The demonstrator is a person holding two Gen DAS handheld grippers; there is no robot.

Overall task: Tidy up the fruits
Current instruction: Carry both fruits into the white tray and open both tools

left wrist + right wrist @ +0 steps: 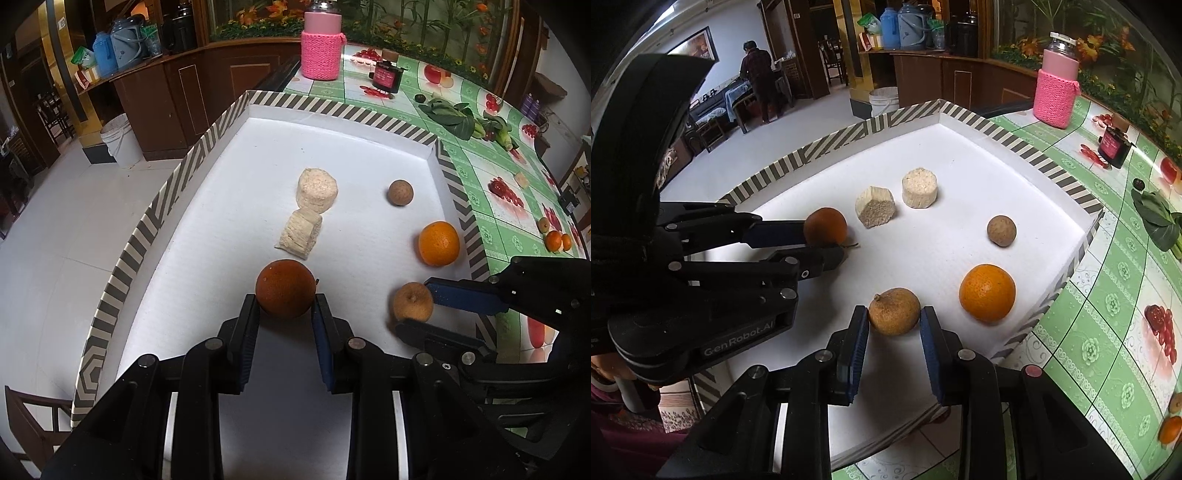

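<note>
So I've got my left tool clamped on the dark orange mid-tray and my right tool pinching the brown fruit, with the bright orange just right, nearer that hand.

- The left gripper has the words "GenRobot.AI" in pale letters on the side of its black body.
- The small dark jar on the table has a pink label with writing, but it is too small and blurry to read.
</note>
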